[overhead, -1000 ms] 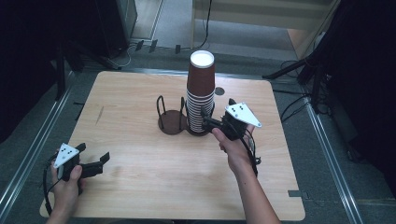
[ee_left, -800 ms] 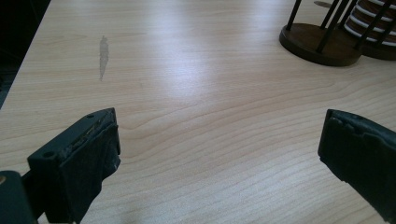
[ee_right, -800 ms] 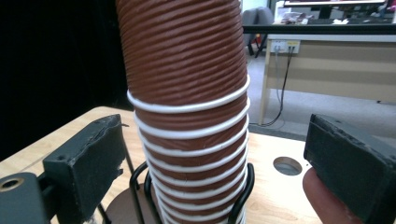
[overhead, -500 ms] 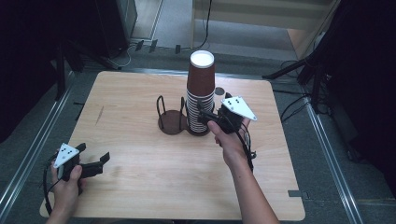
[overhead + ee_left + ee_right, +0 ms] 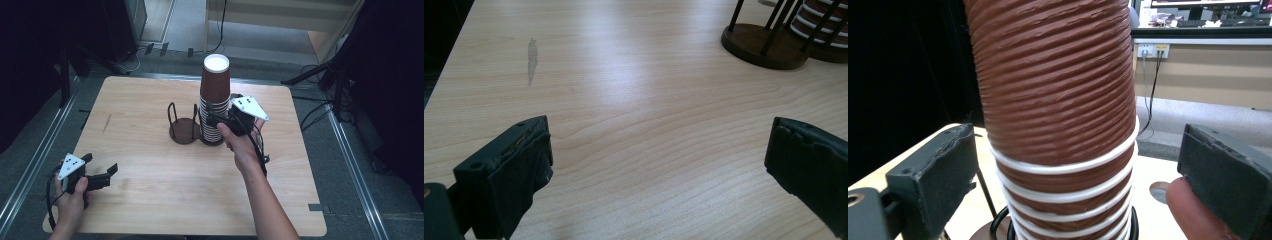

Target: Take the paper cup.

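The tall stack of brown ribbed paper cups with white rims (image 5: 215,100) stands upright in a dark wire cup holder (image 5: 186,131) near the middle of the light wooden table (image 5: 150,190); the right gripper (image 5: 218,121) is level with the stack's lower part, jaws spread wide on either side of the cups without touching them; the left gripper (image 5: 102,176) rests low near the table's near left corner, well apart from the stack, jaws open over bare wood.
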`<control>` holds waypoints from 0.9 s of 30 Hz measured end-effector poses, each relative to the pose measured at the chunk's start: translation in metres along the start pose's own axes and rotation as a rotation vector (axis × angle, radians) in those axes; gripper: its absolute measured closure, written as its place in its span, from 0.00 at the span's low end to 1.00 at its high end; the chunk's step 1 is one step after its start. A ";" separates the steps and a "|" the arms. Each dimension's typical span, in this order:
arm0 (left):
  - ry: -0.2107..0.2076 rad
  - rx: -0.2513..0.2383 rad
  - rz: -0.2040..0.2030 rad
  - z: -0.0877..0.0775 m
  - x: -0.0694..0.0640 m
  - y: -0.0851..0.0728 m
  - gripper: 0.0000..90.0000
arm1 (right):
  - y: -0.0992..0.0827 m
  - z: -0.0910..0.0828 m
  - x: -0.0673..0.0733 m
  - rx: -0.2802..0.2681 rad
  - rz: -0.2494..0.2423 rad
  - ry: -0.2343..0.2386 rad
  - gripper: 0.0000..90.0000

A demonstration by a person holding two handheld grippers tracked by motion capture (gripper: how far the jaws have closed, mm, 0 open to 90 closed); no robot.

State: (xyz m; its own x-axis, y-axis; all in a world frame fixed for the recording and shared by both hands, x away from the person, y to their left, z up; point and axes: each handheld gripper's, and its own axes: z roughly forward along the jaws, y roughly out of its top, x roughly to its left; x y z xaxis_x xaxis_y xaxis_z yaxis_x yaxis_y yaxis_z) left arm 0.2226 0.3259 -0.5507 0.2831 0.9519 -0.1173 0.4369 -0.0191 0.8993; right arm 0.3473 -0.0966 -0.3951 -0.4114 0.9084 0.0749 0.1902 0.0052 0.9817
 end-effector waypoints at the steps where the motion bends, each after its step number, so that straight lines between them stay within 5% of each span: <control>1: 0.000 0.000 0.000 0.000 0.000 0.000 0.00 | 0.000 0.000 0.000 0.000 0.000 0.000 0.03; 27: -0.011 -0.002 -0.008 0.000 0.002 0.000 0.00 | 0.010 0.025 0.006 0.004 -0.021 -0.017 0.00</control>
State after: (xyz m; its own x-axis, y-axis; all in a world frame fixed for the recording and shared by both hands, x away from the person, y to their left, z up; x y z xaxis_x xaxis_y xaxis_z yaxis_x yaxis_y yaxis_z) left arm 0.2236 0.3281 -0.5508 0.2889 0.9486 -0.1294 0.4378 -0.0107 0.8990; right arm 0.3694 -0.0807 -0.3888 -0.4003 0.9149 0.0516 0.1850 0.0256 0.9824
